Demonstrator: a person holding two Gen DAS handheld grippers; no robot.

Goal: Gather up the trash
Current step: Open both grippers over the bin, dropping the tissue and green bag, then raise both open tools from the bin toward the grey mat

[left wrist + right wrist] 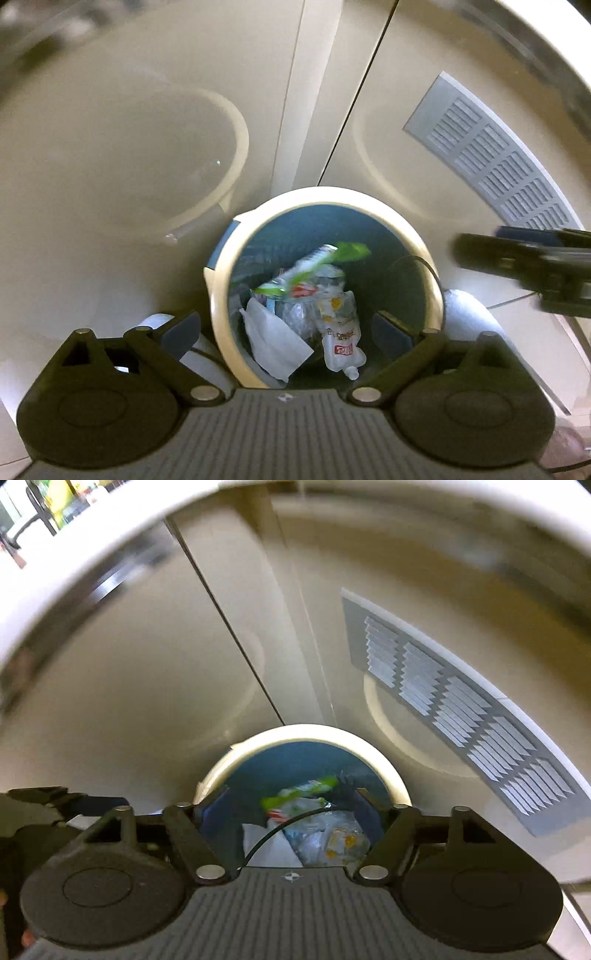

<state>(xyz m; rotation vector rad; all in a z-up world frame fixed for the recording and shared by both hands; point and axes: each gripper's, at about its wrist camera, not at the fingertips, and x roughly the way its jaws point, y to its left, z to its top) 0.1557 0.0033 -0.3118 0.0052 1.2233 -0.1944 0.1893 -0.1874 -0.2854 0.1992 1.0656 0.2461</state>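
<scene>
A round bin with a cream rim (221,266) and blue inside stands below both grippers against beige cabinet doors. In it lie a green and white wrapper (325,258), clear crumpled plastic (325,291), a white paper (273,339) and a pouch with red print (341,343). My left gripper (286,328) is open and empty over the bin's mouth. My right gripper (291,805) is open and empty above the same bin (391,775); the trash (314,830) shows between its fingers. The right gripper also shows at the right of the left wrist view (524,258).
Beige cabinet doors (184,110) rise behind the bin. A grey vent grille (491,155) sits on the right door, also in the right wrist view (461,709). A white counter edge (110,535) runs overhead. A thin black cable (280,827) arcs across the bin.
</scene>
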